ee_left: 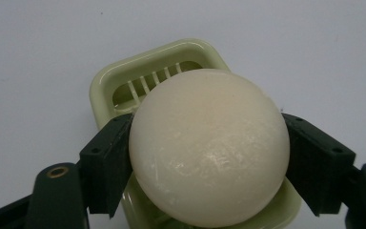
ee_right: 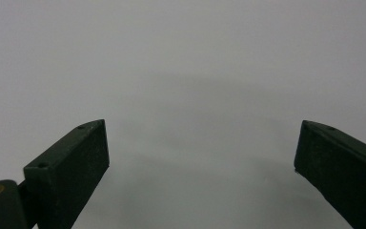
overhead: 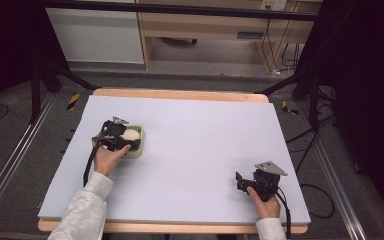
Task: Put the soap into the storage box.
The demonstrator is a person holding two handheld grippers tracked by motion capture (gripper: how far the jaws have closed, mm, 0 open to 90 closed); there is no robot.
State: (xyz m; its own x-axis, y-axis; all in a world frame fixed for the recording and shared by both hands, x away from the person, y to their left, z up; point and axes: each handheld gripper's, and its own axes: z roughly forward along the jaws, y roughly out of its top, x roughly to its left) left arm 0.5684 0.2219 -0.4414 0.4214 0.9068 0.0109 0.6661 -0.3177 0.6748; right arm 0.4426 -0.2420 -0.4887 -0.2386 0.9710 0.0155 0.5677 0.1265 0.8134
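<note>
Work table and surrounding room, seen from above.
A pale lavender-grey sheet [overhead: 205, 150] covers the wooden table [overhead: 180, 94]. Beyond the table stand a white cabinet [overhead: 96, 37] and a light wooden desk [overhead: 205, 25]. Grey floor [overhead: 10, 130] surrounds the table; black cables [overhead: 310, 135] trail to its right; dark frame struts [overhead: 55, 70] flank it.

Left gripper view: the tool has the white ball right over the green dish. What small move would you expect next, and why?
Probably lower slightly and open. The left tool clamps the white ball from both sides directly above the slotted green dish. Whether the ball already touches the dish cannot be told.
</note>
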